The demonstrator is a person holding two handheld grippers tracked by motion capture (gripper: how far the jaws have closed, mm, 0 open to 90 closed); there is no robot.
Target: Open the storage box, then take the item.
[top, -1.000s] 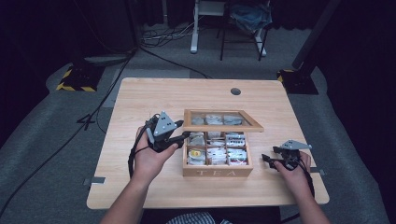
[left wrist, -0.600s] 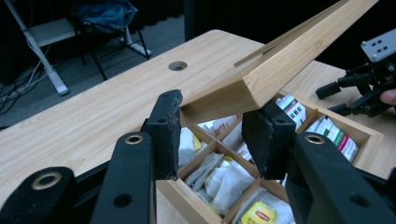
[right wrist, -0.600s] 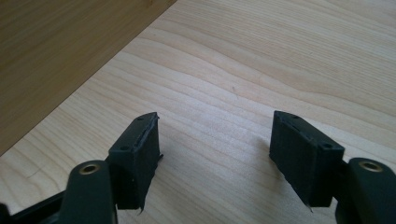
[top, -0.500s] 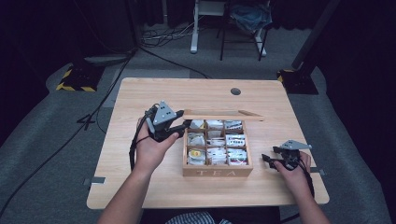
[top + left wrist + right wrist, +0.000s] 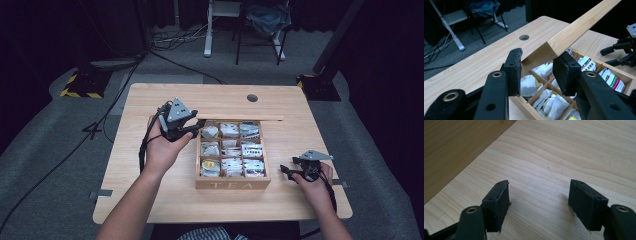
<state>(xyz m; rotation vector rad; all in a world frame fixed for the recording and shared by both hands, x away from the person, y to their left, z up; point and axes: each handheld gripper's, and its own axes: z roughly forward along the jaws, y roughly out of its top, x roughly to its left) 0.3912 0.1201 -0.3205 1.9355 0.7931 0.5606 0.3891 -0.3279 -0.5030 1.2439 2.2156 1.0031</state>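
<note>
A: Tongs first. Left gripper (image 5: 192, 130)?

B: Clenched on the near corner of the lid (image 5: 240, 118). In the left gripper view (image 5: 536, 67) the corner is seen wedged between the two jaws, which have just been closed a little further. Contact at the one pad is hard to make out, so the grip is judged firm rather than confirmed.

A: Right gripper (image 5: 287, 171)?

B: Released. Jaws are spread wide with nothing between them (image 5: 539, 202), over bare table (image 5: 574, 150), just to the right of the box.

A: Lid location?

B: Raised off the tea box (image 5: 232, 185) and held along its back edge, viewed edge-on from above. The tea bags (image 5: 232, 155) are exposed in their compartments.

A: Progress?

B: Opening is judged mostly done, since the contents are uncovered. Left to do: the lid is to be swung fully back and let go. No bag has been reached for yet.

A: Anything hidden?

B: The hinge is not seen. The far end of the lid (image 5: 579, 27) is cut off by the frame. Bag labels cannot be read. The dark strip at the top left of the right gripper view cannot be identified.
</note>
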